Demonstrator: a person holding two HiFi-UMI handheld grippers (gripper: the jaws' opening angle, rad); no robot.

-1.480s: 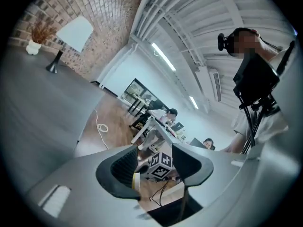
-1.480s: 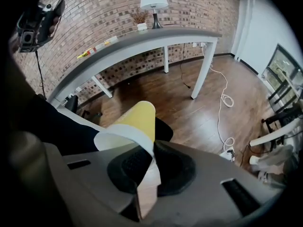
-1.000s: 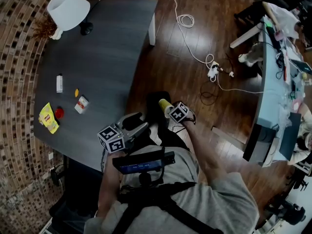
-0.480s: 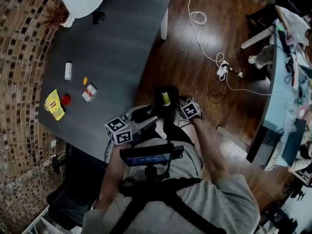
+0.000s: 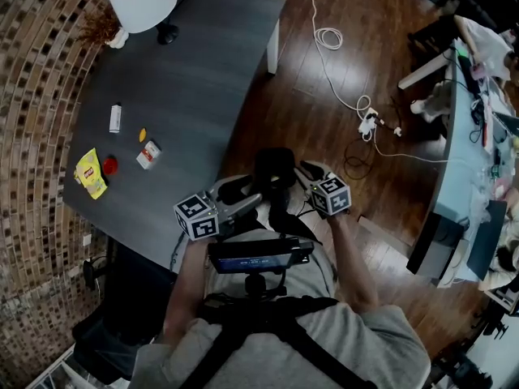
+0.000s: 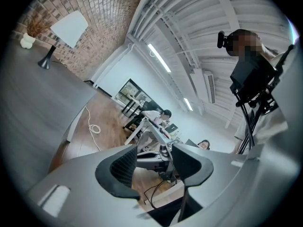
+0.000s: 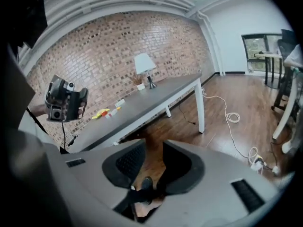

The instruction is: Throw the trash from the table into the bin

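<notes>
Trash sits in a little cluster on the left end of the dark table, nowhere near the bin: a yellow packet, a small white packet and a white tube. A white lamp stands at the table's far end.

Moving right, the left gripper hovers off the table edge in front of the person. Its jaws are apart with nothing between them, just the room showing through.

The black bin is on the wood floor just past it. The right gripper is beside the bin, jaws closing on nothing, floor visible in the gap. A white cable snakes over the floor further right.
</notes>
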